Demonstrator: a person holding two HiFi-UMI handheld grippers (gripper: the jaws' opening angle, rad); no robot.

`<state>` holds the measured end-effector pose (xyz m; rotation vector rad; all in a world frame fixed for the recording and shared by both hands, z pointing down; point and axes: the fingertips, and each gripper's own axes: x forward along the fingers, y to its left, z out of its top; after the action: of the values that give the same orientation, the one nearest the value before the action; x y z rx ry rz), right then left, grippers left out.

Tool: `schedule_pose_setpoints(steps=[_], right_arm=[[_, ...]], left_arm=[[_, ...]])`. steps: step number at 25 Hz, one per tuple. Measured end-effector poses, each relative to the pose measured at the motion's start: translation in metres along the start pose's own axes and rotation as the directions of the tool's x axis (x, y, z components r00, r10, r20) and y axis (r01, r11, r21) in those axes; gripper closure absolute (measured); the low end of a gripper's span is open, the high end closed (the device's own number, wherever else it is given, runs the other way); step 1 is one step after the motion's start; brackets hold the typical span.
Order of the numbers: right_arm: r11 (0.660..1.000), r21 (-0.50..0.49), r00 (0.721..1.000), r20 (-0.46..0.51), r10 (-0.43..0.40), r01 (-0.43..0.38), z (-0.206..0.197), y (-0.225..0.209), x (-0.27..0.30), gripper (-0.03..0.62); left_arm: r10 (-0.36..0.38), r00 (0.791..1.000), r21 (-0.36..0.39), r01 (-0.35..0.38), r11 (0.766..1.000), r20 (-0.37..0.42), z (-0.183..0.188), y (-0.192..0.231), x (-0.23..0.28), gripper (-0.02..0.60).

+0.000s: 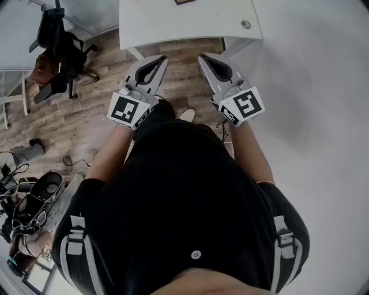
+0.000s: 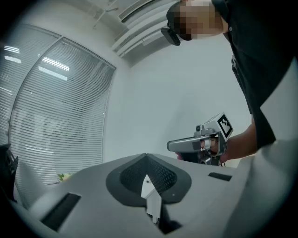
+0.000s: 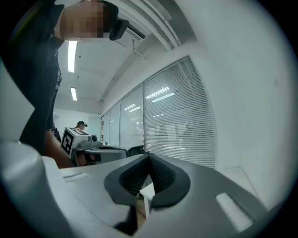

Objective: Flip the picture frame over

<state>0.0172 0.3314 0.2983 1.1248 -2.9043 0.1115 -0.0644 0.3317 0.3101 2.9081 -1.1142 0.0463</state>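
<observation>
Frame on white table
Dark brown (only a sliver shows); left gripper and right gripper clamped together, empty.

Left grey plastic two-jaw gripper: held level ahead of the torso, jaws together, nothing between them. Right grey plastic two-jaw gripper: level, jaws together, likewise empty. The two sit side by side, near but apart, tips angled slightly toward each other. Bare forearms bent at the elbows, close to the body. Right hand wraps its gripper's handle.
</observation>
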Motion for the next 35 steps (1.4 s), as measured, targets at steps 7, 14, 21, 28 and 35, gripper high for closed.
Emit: schedule_pose_setpoints(steps=[7, 14, 21, 28, 35], right_arm=[[1.0, 0.001, 1.0, 0.008, 0.013, -0.013, 0.0, -0.001, -0.007, 0.585], [0.999, 0.031, 0.999, 0.026, 0.027, -0.027, -0.002, 0.0, -0.013, 0.583], [1.0, -0.003, 1.0, 0.013, 0.023, -0.023, -0.002, -0.006, -0.013, 0.583], [1.0, -0.009, 1.0, 0.02, 0.011, -0.011, -0.008, -0.019, -0.032, 0.582], [1.0, -0.007, 1.0, 0.021, 0.009, -0.009, -0.012, -0.016, -0.05, 0.449]], left_arm=[[-0.013, 1.0, -0.001, 0.013, 1.0, 0.0, 0.001, -0.009, 0.004, 0.577], [-0.016, 1.0, 0.0, 0.016, 1.0, -0.021, -0.003, -0.017, 0.005, 0.577], [-0.008, 1.0, 0.01, 0.009, 1.0, -0.017, 0.0, -0.018, 0.015, 0.577], [0.003, 1.0, 0.028, -0.002, 1.0, -0.021, -0.005, -0.036, 0.025, 0.577], [-0.002, 1.0, 0.052, 0.003, 0.999, -0.018, -0.003, -0.058, 0.025, 0.577]])
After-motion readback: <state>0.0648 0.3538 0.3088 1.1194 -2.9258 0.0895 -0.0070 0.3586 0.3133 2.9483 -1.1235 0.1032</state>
